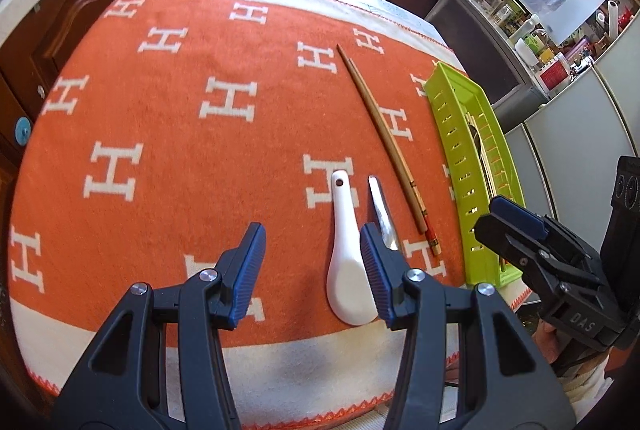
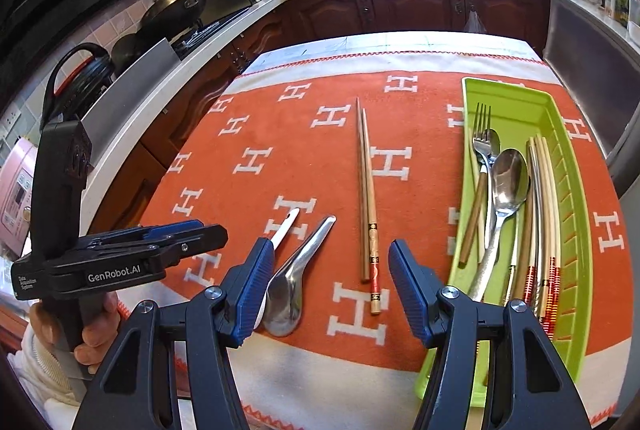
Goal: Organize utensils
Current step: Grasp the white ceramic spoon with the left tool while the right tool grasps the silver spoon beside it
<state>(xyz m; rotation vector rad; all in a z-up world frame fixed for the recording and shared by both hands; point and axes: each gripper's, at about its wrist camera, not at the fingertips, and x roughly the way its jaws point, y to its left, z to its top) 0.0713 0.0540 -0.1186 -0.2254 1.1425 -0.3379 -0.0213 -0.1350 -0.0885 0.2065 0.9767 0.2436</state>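
On the orange cloth lie a white ceramic spoon (image 1: 348, 270), a metal spoon (image 1: 382, 213) and a pair of wooden chopsticks (image 1: 384, 141). My left gripper (image 1: 314, 274) hovers open above the cloth, and the white spoon's bowl lies just inside its right finger (image 1: 376, 278). My right gripper (image 2: 332, 290) is open above the near end of the chopsticks (image 2: 370, 230), with the metal spoon (image 2: 296, 278) by its left finger. The green tray (image 2: 512, 87) on the right holds a fork (image 2: 482, 133), a large spoon (image 2: 508, 177) and several chopsticks.
The cloth (image 2: 280, 133) with white H letters covers the table, and the tray (image 1: 448, 77) sits at its right edge. Dark wooden cabinets (image 2: 416, 5) and a counter with a sink run behind. Pans (image 2: 176, 5) sit on a stove at the left. A hand (image 2: 96, 330) holds the left gripper's handle.
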